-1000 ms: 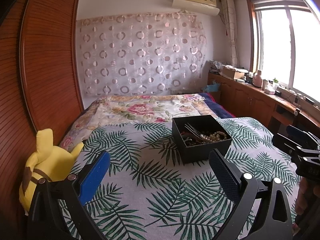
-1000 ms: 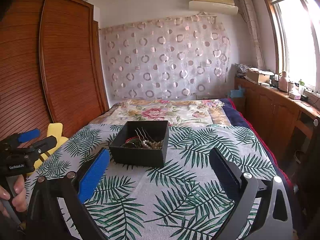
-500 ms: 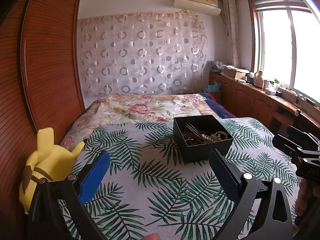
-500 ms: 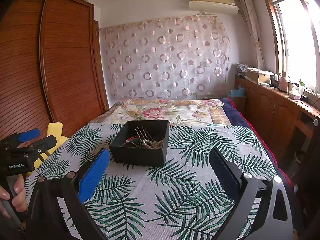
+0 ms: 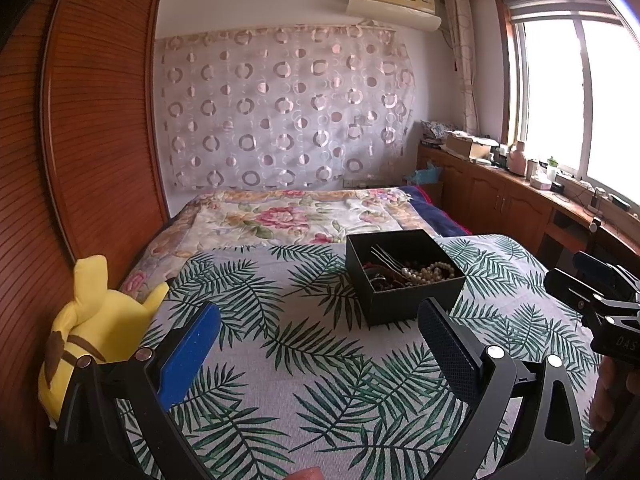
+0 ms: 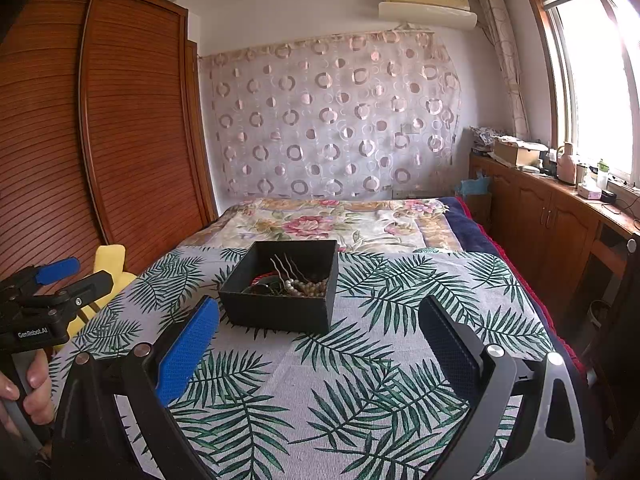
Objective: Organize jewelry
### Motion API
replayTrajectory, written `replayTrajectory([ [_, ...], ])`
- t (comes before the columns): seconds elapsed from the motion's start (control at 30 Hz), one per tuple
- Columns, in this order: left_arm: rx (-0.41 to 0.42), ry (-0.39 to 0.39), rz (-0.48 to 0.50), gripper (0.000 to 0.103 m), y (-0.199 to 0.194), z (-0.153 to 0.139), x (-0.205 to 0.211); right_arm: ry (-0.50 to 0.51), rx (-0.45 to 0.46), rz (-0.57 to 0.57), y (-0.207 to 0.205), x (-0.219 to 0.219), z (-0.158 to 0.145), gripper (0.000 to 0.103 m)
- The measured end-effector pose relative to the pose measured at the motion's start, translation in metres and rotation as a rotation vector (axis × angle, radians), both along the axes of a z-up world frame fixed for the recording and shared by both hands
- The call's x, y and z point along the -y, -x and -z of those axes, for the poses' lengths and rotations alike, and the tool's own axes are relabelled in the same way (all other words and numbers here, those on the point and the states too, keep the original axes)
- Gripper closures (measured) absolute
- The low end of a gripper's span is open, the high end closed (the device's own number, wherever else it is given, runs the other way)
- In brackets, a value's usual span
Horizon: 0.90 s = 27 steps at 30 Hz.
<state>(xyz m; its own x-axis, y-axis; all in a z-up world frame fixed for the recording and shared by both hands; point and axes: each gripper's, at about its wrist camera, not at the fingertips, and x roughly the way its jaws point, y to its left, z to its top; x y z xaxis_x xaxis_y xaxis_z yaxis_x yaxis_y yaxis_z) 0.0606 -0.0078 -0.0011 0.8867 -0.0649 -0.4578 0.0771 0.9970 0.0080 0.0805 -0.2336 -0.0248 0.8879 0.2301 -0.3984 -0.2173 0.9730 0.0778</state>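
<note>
A black open box (image 5: pixel 404 276) sits on the palm-leaf cloth on the bed; it also shows in the right wrist view (image 6: pixel 280 284). Inside lie a pearl bead string (image 5: pixel 430 272), dark beads and thin metal hairpins (image 6: pixel 286 266). My left gripper (image 5: pixel 320 320) is open and empty, held above the cloth short of the box. My right gripper (image 6: pixel 320 320) is open and empty, also short of the box. Each gripper shows at the edge of the other's view, the right (image 5: pixel 596 300) and the left (image 6: pixel 48 292).
A yellow plush toy (image 5: pixel 92 332) lies at the bed's left edge against the wooden wardrobe (image 5: pixel 80 140). A floral blanket (image 5: pixel 296 216) covers the far bed. Wooden cabinets (image 6: pixel 552 224) with clutter run along the right under the window.
Both views have shifted only slightly; the box sits a little nearer and lower in the left wrist view. The grippers stay open and empty.
</note>
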Motion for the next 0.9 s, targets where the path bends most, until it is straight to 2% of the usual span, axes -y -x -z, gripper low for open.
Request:
replayTrajectory([
  [0.9,-0.003,0.003,0.002,0.008,0.0009,-0.0016,-0.0011,0.001,0.001,0.0,0.0002,-0.0005,0.0008,0.003],
])
